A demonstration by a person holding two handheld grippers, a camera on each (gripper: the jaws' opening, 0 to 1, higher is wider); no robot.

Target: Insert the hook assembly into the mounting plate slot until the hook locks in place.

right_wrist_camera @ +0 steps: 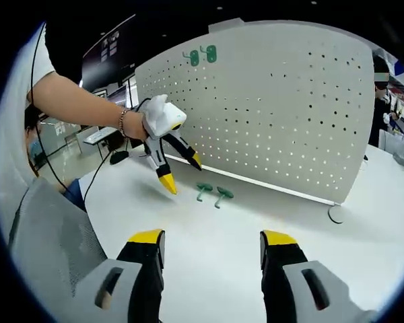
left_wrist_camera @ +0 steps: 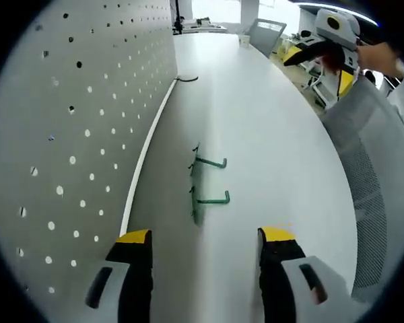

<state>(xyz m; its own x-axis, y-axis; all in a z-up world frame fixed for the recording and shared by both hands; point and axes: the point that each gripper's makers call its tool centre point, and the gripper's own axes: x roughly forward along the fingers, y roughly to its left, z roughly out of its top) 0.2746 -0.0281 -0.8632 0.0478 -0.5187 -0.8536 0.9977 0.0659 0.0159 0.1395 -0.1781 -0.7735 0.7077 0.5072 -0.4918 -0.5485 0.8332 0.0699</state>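
Observation:
Two green hook assemblies (left_wrist_camera: 211, 180) lie side by side on the white table (left_wrist_camera: 269, 134), just beside the foot of the grey pegboard mounting plate (left_wrist_camera: 74, 121). My left gripper (left_wrist_camera: 205, 247) is open, with its yellow-tipped jaws low over the table and just short of the hooks. In the right gripper view those hooks (right_wrist_camera: 213, 192) lie before the pegboard (right_wrist_camera: 276, 101), and a hand holds the left gripper (right_wrist_camera: 182, 171) open, beside them. My right gripper (right_wrist_camera: 212, 245) is open and holds nothing, well back from the hooks. It appears far off as the right gripper (left_wrist_camera: 326, 50).
Two more green hooks (right_wrist_camera: 202, 55) hang near the pegboard's top edge. A black wire hook (left_wrist_camera: 187, 79) lies by the board's base, seen also as a black ring (right_wrist_camera: 335, 214). A grey mesh chair back (left_wrist_camera: 377, 175) stands at the table's edge.

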